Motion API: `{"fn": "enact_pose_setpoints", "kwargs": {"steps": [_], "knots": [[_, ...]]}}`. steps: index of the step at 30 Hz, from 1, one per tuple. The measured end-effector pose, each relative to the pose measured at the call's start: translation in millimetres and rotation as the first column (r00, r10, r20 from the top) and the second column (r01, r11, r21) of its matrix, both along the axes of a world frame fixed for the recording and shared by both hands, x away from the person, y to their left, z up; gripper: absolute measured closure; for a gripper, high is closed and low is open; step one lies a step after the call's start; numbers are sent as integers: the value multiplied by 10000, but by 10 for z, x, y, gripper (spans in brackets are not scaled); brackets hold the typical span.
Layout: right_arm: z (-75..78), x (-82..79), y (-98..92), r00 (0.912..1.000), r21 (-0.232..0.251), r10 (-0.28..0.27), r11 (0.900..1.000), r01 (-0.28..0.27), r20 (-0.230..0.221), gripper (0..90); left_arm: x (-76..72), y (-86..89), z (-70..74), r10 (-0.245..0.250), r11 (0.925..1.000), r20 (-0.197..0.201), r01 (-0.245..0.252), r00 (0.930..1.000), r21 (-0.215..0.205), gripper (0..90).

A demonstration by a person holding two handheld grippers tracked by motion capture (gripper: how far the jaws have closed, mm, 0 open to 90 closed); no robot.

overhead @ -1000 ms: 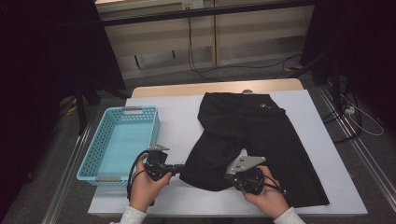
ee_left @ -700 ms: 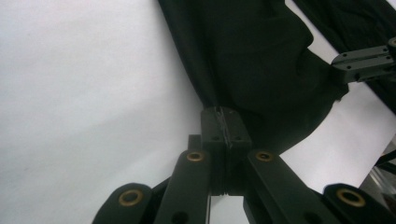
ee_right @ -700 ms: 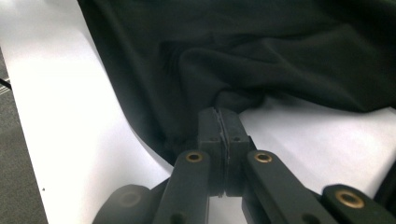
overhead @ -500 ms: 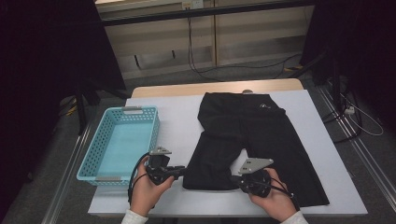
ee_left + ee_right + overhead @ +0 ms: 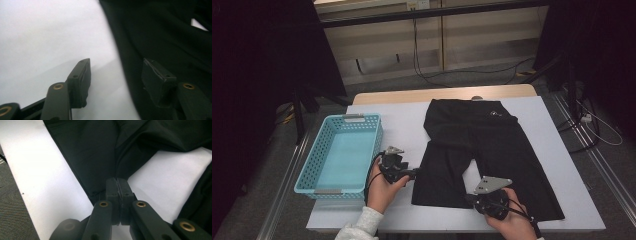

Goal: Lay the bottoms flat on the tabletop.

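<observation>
On the white table (image 5: pixel 402 125), a light blue perforated plastic basket (image 5: pixel 341 152) sits left of the black fabric shorts (image 5: pixel 484 150) spread flat. Your left gripper (image 5: pixel 115 82) has just been opening, jaws astride the leg's edge without pressing, while your right gripper (image 5: pixel 117 188) pinches the hem. Pull with the right alone and the leg could drag and bunch.

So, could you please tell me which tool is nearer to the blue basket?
Left. The left tool sits just right of the basket; the right tool is beyond, at the shorts.

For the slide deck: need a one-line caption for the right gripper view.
Right gripper shut on the hem of black shorts lying on the white table.
</observation>
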State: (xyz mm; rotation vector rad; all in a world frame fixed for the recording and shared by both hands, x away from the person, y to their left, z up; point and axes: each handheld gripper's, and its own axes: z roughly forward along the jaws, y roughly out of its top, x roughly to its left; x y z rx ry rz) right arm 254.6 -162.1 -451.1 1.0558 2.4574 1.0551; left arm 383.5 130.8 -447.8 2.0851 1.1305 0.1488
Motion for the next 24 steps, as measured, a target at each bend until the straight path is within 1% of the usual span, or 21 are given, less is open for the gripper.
{"fn": "enact_pose_setpoints", "kwargs": {"steps": [1,3,4,5,6,7,8,9,11,12,13,15,16,17,19,20,21,22,23,24], "knots": [[-6,-3,-2,10000,-17,-26,10000,26,-8,894,13,-14,-18,50,10000,35,-49,10000,-41,403],[-18,-6,-9,10000,-9,-87,10000,87,-10,894,30,-41,-24,43,10000,152,-43,9999,5,412],[-19,-7,-14,10000,7,-100,10000,100,-5,894,36,-46,-19,22,10000,61,-22,10000,-34,419],[-17,-9,-18,9999,17,-115,9999,115,-2,893,36,-56,-24,42,10000,86,-41,10000,-73,438],[-15,-12,-21,9999,5,-119,9999,119,-1,893,32,-70,-26,88,10000,140,-88,9999,-8,467],[-13,-17,-25,9999,22,-120,9999,120,7,893,30,-76,-23,121,9999,92,-121,9999,4,480],[-11,-19,-30,9999,32,-104,9999,104,11,893,31,-82,-23,-29,9999,-65,28,10000,-148,512],[-8,-21,-33,9999,43,-110,9999,110,24,893,27,-109,-33,-66,9995,-98,63,9999,-316,557],[0,-23,-30,10000,74,-94,9999,94,7,894,20,-140,-30,-173,9997,-84,171,9998,-171,601],[3,-22,-29,9999,65,-101,9999,101,-7,893,19,-157,-23,-230,9996,-181,227,9996,-171,623],[4,-21,-29,9999,47,-113,9999,113,-16,893,19,-172,-25,-315,9993,-276,309,9991,-206,661],[4,-20,-32,9999,38,-112,9999,112,-33,894,15,-198,-18,-332,9994,-454,326,9984,-141,753],[4,-19,-34,9999,54,-118,9999,118,-16,894,13,-211,-14,-349,9993,-612,342,9975,-122,809],[5,-16,-38,9999,62,-128,9999,128,-4,893,10,-216,-6,-377,9993,-724,371,9967,-101,845],[8,-13,-44,9999,67,-170,9998,170,6,894,-5,-225,32,-362,9993,-753,357,9965,-84,887],[11,-13,-47,9999,76,-168,9998,168,10,894,-15,-218,67,-311,9994,-715,297,9970,-196,891],[15,-15,-50,9999,94,-168,9998,168,22,894,-32,-200,122,-280,9993,-597,264,9978,-275,893],[24,-19,-54,9998,133,-174,9998,174,27,894,-48,-179,171,-362,9988,-606,342,9975,-349,894],[31,-22,-56,9999,187,-161,9997,161,37,894,-61,-162,203,-389,9988,-592,370,9975,-334,894],[36,-24,-55,9999,238,-161,9996,160,27,894,-85,-138,242,-322,9988,-554,300,9979,-393,895]]}}
